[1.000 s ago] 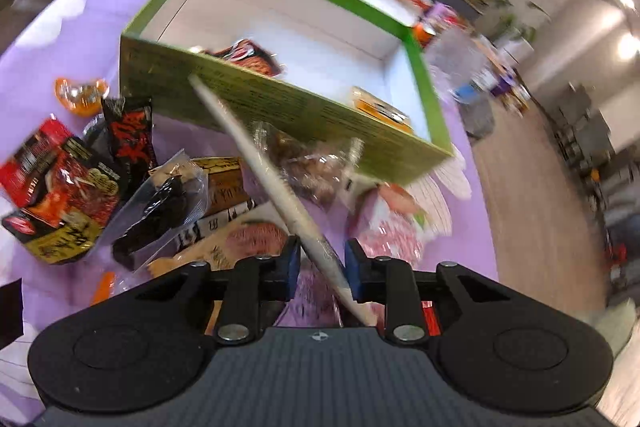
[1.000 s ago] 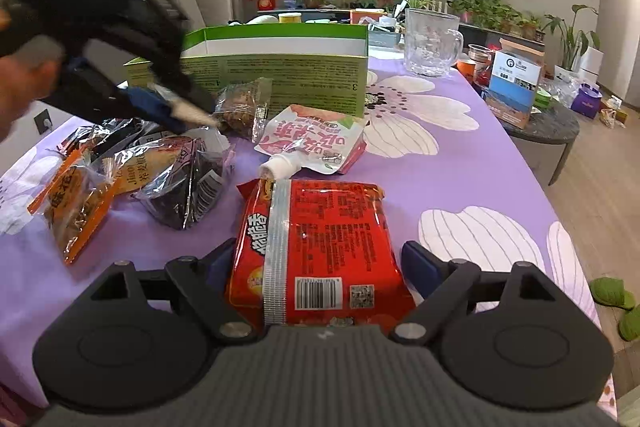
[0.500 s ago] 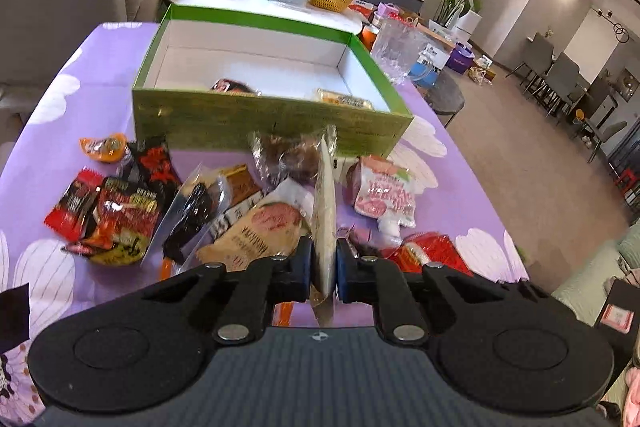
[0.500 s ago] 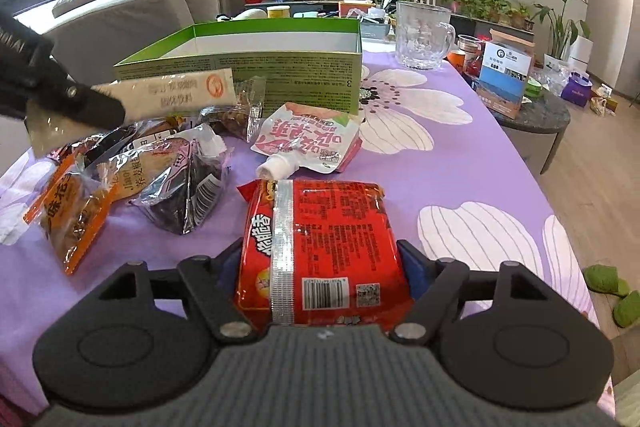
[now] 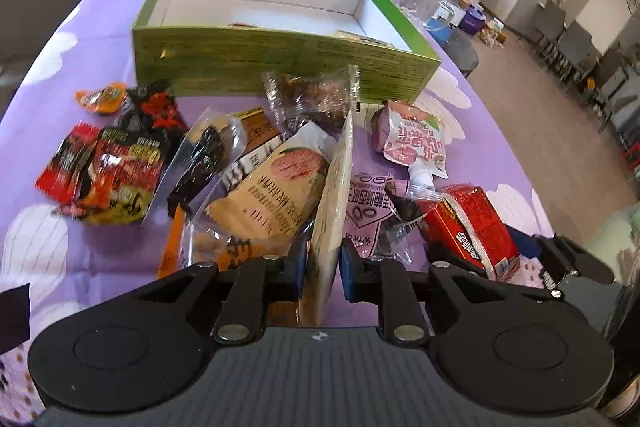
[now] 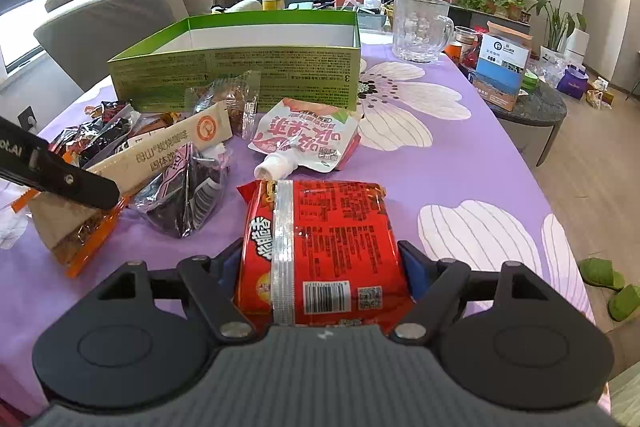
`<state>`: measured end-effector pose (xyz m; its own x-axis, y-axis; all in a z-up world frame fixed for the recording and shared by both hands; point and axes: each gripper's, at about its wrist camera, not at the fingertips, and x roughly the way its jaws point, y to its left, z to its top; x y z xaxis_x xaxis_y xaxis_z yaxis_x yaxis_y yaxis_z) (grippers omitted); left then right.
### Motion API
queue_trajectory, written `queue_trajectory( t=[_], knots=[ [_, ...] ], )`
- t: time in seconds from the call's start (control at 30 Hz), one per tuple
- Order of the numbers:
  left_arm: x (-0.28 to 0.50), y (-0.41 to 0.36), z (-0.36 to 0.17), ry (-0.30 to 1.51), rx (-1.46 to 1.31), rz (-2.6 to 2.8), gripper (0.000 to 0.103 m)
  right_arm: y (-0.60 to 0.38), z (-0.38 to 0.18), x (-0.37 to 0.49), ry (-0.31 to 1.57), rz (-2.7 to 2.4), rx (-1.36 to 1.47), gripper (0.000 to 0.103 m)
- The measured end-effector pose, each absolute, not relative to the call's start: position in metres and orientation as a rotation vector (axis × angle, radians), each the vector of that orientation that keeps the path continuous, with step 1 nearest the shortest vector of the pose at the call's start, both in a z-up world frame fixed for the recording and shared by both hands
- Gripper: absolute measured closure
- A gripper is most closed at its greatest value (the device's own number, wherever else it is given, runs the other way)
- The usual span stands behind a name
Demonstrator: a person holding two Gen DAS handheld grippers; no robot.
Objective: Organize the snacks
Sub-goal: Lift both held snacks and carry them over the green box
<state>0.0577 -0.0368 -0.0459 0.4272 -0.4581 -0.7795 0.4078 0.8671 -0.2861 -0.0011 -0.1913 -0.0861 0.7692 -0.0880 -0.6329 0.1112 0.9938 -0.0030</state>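
Observation:
My left gripper [image 5: 322, 269] is shut on a long flat beige packet [image 5: 333, 195], held edge-up low over the snack pile; the packet also shows in the right wrist view [image 6: 168, 147]. My right gripper [image 6: 320, 267] is shut on a red noodle pack [image 6: 320, 247], which also shows in the left wrist view [image 5: 468, 227]. The open green box [image 5: 280, 63] stands beyond the pile, with a few snacks inside. The box also shows in the right wrist view [image 6: 240, 67].
Loose snacks lie on the purple flowered tablecloth [image 6: 460, 163]: a pink spout pouch [image 6: 308, 139], a clear bag of brown snacks [image 5: 312, 99], red spicy packets [image 5: 108, 171] and an orange packet [image 5: 102, 95]. A glass mug [image 6: 420, 27] stands right of the box.
My left gripper has drawn back and lowered toward the near side of the pile, with the beige packet turned edge-up. My right gripper has closed in on the red pack.

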Motion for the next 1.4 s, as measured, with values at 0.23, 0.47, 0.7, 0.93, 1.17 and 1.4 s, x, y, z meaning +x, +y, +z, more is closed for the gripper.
queue_trajectory(
  t=[0.23, 0.47, 0.7, 0.93, 1.17, 1.4],
  knots=[
    [0.064, -0.049, -0.051, 0.987, -0.007, -0.551, 0.089, -0.193, -0.086, 0.001, 0.69, -0.108, 0.053, 0.045],
    [0.054, -0.044, -0.039, 0.902, -0.029, -0.592, 0.093, -0.19, -0.077, -0.008, 0.652, -0.113, 0.021, 0.045],
    [0.047, -0.038, -0.007, 0.776, -0.051, -0.619, 0.093, -0.191, -0.04, -0.019, 0.505, -0.131, 0.003, 0.045],
    [0.063, -0.026, 0.006, 0.732, -0.083, -0.572, 0.093, -0.195, -0.025, -0.002, 0.46, -0.141, 0.02, 0.045],
    [0.096, -0.019, 0.02, 0.683, -0.107, -0.508, 0.092, -0.193, -0.01, 0.026, 0.414, -0.12, 0.021, 0.045],
    [0.142, -0.021, 0.028, 0.641, -0.126, -0.444, 0.092, -0.187, 0.003, 0.064, 0.364, -0.081, -0.006, 0.045]
  ],
)
